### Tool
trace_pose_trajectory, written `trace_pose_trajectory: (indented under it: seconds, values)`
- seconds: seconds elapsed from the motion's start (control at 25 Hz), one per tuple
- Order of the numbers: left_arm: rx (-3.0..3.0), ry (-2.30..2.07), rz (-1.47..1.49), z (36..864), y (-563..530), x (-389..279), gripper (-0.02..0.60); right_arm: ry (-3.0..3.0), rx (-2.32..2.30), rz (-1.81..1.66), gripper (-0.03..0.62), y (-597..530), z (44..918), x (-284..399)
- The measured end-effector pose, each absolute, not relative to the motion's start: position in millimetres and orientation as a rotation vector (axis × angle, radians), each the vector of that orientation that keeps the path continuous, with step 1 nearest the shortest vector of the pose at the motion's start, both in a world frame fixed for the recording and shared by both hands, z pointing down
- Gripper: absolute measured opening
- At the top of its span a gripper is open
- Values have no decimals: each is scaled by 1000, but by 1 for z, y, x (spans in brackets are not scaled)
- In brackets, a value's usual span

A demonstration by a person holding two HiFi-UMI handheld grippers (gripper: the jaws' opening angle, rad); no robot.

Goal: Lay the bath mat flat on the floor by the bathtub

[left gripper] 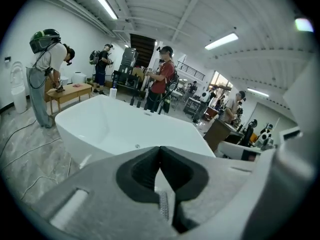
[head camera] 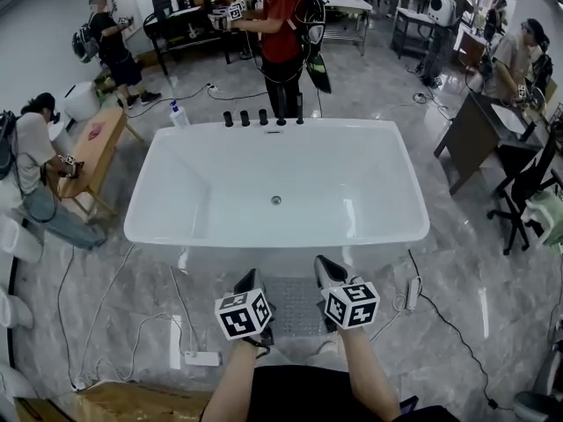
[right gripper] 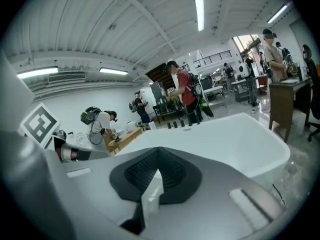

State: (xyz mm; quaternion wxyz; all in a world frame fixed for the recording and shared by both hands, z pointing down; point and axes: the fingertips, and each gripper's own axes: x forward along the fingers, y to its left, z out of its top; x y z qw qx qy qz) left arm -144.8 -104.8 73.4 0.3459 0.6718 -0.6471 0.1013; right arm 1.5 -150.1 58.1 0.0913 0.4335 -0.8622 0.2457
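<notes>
The white bathtub (head camera: pixel 202 183) fills the middle of the marble floor (head camera: pixel 457 262). The grey bath mat (head camera: pixel 295 310) lies flat on that floor at the tub's six o'clock, just beside its near wall. The left gripper (head camera: pixel 251 281), at the mat's ten o'clock, and the right gripper (head camera: pixel 327 271), at its one o'clock, each have jaws pressed together on nothing.

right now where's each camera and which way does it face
Head view: on the person's head, steeply down at the bathtub and bath mat; both forearms, left gripper and right gripper show.
Left gripper view: on the left gripper, along its closed jaws across the bathtub.
Right gripper view: on the right gripper, likewise, jaws closed.
Shared: bathtub and a red-shirted person.
</notes>
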Motion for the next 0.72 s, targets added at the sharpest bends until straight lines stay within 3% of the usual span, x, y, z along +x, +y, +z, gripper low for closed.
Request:
trace_pose_trajectory:
  seconds: [0.72]
  values:
    - [2128, -1877, 113, -131, -185, -140, 5, -2894, 1358, 135, 6, -207, -173, -18]
